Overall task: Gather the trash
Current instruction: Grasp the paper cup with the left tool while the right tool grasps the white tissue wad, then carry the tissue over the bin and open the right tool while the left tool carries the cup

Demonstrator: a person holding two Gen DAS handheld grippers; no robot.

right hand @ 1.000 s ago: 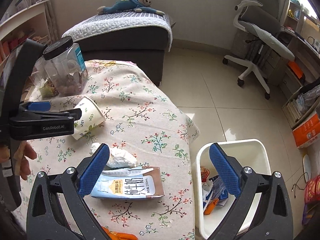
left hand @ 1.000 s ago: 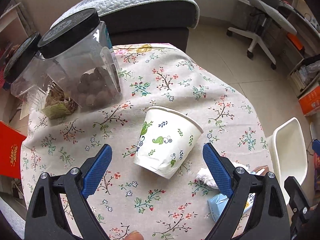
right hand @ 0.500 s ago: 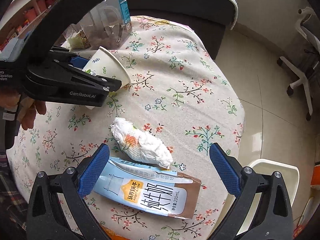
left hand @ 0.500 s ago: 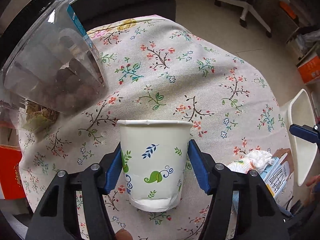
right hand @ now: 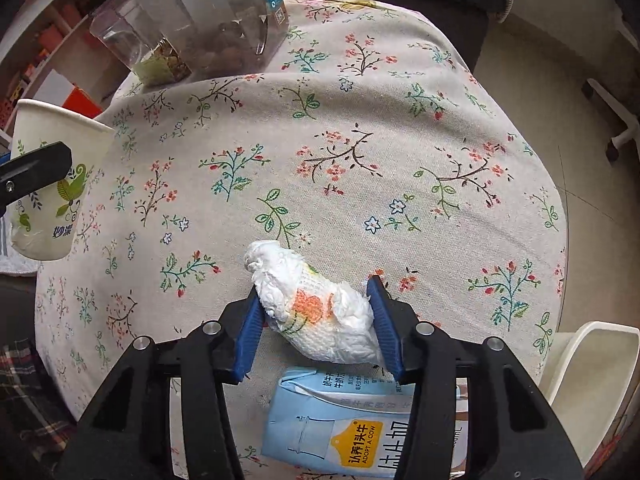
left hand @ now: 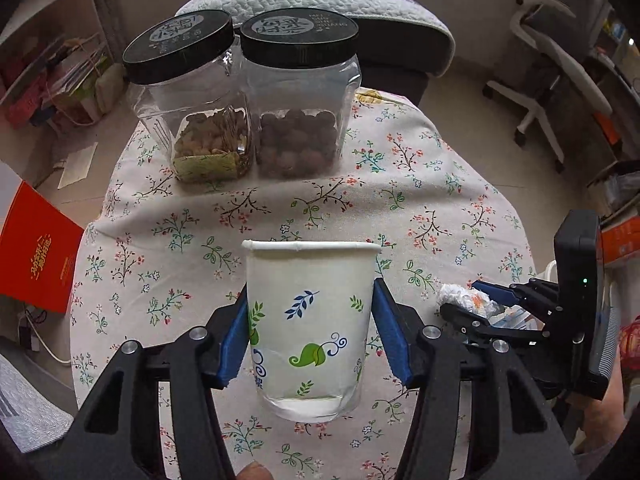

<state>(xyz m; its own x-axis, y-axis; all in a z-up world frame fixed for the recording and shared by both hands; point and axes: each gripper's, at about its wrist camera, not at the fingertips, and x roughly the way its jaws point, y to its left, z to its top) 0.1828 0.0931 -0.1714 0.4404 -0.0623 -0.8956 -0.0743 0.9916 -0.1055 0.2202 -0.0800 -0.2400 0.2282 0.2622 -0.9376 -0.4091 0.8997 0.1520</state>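
A white paper cup point(left hand: 308, 320) with leaf prints hangs clear of the floral tablecloth point(left hand: 400, 200). My left gripper point(left hand: 310, 332) is closing on it, blue pads pressed to both of its sides. The same cup point(right hand: 48, 184) shows at the left edge of the right wrist view. A crumpled white tissue wad point(right hand: 312, 304) with an orange print lies on the cloth. My right gripper point(right hand: 316, 320) is closing around it, and both pads touch its ends. A light-blue milk carton point(right hand: 344, 420) lies flat just nearer than the wad, partly hidden by the fingers.
Two clear jars with black lids point(left hand: 192, 100) point(left hand: 300, 92) stand at the table's far side. A white bin point(right hand: 588, 364) sits on the floor past the table's right edge. A red box point(left hand: 36, 256) is at the left, an office chair point(left hand: 552, 80) at the far right.
My left gripper closed on the lying cup and lifted it off the cloth, mouth up. My right gripper came down over the tissue wad and its jaws narrowed from wide open onto it.
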